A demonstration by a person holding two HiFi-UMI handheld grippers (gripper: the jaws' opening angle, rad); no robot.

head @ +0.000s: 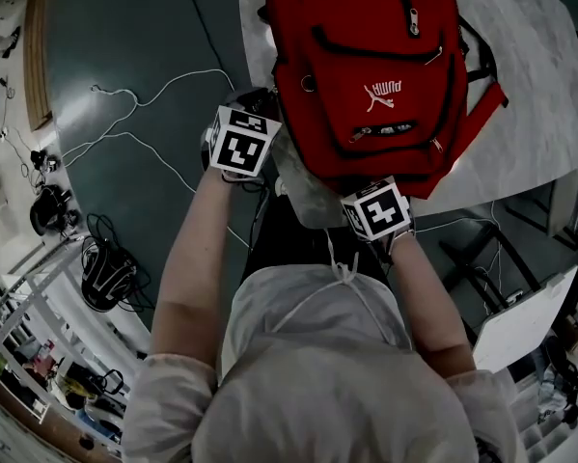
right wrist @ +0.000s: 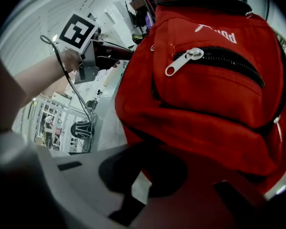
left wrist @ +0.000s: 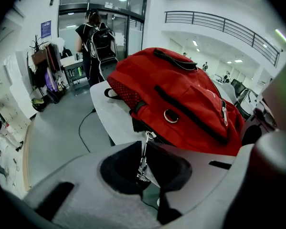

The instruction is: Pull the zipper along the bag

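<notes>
While taut off red fabric backpack (left wrist: 190, 99) — slim shiny metal zipper pull (left wrist: 143, 160).

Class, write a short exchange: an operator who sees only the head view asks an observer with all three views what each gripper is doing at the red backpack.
Operator: Is the left gripper holding anything?
Observer: Yes. Its jaws are shut on a metal zipper pull at the red backpack's near edge.
Operator: And the right gripper?
Observer: Its jaws appear closed on the backpack's lower red edge.
</notes>
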